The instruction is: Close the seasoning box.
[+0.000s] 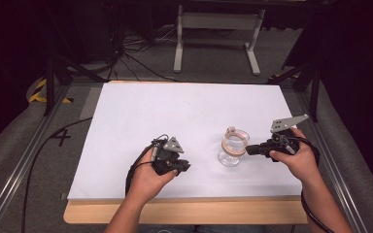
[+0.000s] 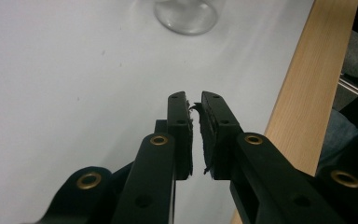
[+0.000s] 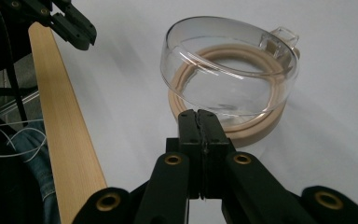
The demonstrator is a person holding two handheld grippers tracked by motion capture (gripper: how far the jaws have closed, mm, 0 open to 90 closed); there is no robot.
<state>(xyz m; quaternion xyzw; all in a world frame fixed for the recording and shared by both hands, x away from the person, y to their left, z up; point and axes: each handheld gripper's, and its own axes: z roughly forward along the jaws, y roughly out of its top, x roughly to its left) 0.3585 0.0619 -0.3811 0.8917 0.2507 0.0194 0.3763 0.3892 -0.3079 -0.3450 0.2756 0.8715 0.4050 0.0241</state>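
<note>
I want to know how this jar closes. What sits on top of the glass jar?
On the glass jar sits a tan ring and, tilted above it, a clear domed lid. How the ring seats is hidden.

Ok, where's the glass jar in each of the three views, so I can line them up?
High view: the glass jar stands right of centre on the white sheet, just off the right gripper.
Left gripper view: its base shows at the top edge, beyond the jaws.
Right gripper view: its tilted clear lid and tan rim sit right past the jaws.
Shared landmark: the wooden table edge.
</note>
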